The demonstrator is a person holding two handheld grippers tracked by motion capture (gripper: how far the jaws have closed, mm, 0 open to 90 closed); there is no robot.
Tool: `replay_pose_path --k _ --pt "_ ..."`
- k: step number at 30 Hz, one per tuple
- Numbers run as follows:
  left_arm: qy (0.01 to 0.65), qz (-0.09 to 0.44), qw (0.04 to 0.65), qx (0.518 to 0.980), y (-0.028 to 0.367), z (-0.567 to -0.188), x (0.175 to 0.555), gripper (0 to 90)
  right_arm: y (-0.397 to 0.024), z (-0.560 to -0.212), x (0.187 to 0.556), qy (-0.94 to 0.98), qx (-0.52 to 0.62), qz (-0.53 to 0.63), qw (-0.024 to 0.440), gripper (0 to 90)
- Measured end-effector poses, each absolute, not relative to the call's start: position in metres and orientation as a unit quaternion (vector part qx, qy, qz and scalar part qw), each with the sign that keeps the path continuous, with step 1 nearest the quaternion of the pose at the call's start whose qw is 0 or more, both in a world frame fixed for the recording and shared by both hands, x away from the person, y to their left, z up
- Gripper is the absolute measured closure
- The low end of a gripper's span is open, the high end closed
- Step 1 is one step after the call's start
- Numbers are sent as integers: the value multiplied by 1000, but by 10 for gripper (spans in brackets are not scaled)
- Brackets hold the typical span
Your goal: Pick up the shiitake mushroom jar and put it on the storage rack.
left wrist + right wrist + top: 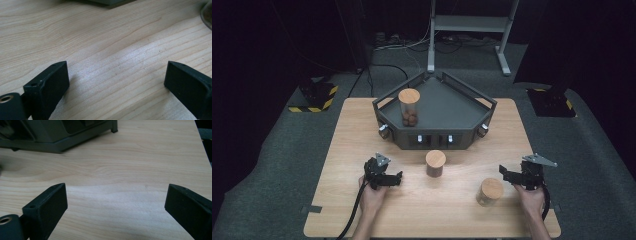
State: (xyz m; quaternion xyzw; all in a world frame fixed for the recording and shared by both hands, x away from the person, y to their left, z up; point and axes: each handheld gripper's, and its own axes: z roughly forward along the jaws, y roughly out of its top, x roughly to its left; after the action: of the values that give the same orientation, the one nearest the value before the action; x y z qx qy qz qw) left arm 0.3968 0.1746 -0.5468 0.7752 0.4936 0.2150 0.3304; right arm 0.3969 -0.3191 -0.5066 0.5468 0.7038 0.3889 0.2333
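So the grey five-sided tray (447, 107) at the back of the worktop (362, 125) is the landmark here. One clear jar with a wooden lid (409, 106) already stands inside the tray at its left, with brown lumps in the bottom. A second lidded jar (435, 163) sits just in front of the tray's front wall, and a third jar (489, 192) is farther out in front of the tray and off to the right, near the right claw (508, 174).

Both claws are spread wide with nothing between the jaws, just bare wood in each gripper view. The left claw (395, 178) hangs in front of the tray, left of the middle jar.

Handling guess: these look like stiff glass or hard plastic, smooth and probably slippery, light unless filled, and they'd tip or crack if knocked. I'd grab the nearest jar round the body just below the lid, jaws level, not on the lid itself since it may just lift off
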Motion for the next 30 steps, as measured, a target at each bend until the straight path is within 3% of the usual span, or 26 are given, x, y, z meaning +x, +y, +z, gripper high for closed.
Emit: replay_pose_path --k 30 --pt "494 215 330 775 175 -547 397 60 -285 -460 398 720 470 470 197 76"
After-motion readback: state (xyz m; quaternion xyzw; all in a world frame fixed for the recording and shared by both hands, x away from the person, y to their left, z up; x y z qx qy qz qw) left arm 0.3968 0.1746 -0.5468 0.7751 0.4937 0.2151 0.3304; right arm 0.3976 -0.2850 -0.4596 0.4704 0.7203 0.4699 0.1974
